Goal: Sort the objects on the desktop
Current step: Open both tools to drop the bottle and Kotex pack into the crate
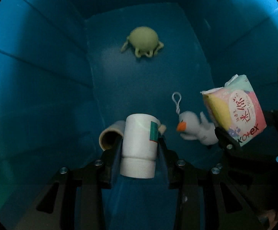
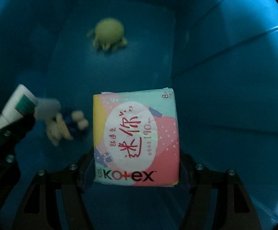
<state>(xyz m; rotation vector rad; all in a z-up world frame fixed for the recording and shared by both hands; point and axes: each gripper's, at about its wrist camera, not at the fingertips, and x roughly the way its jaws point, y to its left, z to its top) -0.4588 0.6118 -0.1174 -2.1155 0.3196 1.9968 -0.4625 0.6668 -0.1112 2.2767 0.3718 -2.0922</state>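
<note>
— So, where is the tube?
— The white tube (image 1: 139, 145) sits clamped between the fingers of the left gripper (image 1: 139, 147), cap toward the camera, inside the blue bin (image 1: 43, 76).
— And the other one?
— The right gripper (image 2: 137, 164) pinches the pink pad packet (image 2: 137, 140), above the bin floor.
— Anything nearby?
— A white duck toy (image 1: 194, 128) lies between both grippers, a tan roll (image 1: 110, 136) just beside the tube, and a green octopus toy (image 1: 142, 42) well apart at the far end.
</note>
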